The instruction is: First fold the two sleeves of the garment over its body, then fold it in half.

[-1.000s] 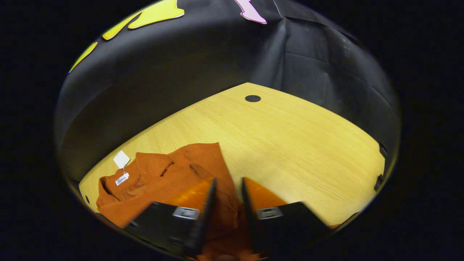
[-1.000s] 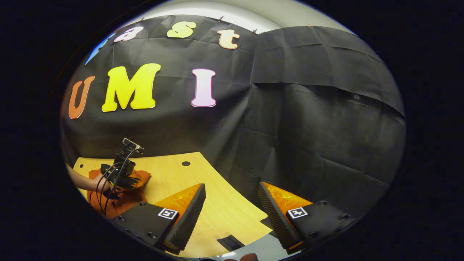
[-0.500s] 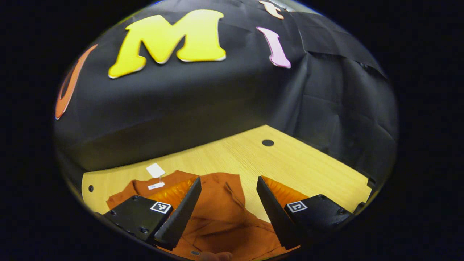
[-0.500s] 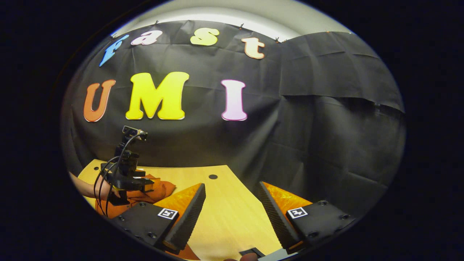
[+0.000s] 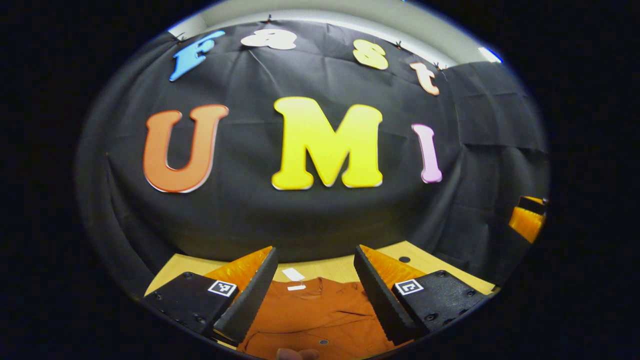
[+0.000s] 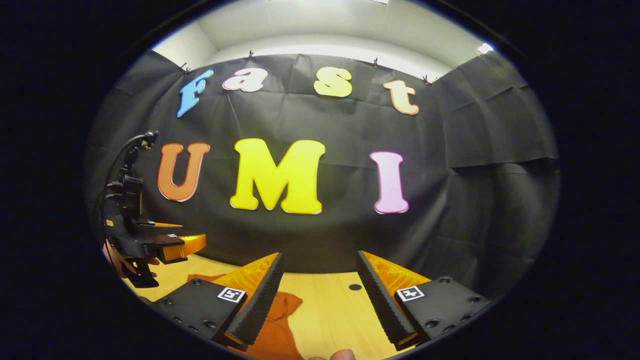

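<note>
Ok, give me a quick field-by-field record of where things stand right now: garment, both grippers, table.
garment: orange garment lying on the table, bunched with creases, not a neat flat fold
tags: white paper tags at the garment's far edge
left gripper: open, above the garment, holding nothing
right gripper: open, over the table beside the garment's edge, holding nothing
table: light wood table, dark round hole in the top
person: hand on the left gripper's handle

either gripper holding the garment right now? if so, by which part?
Nothing is held. The left gripper and right gripper both have their jaws apart, raised above the orange garment, which lies on the wooden table.
</note>
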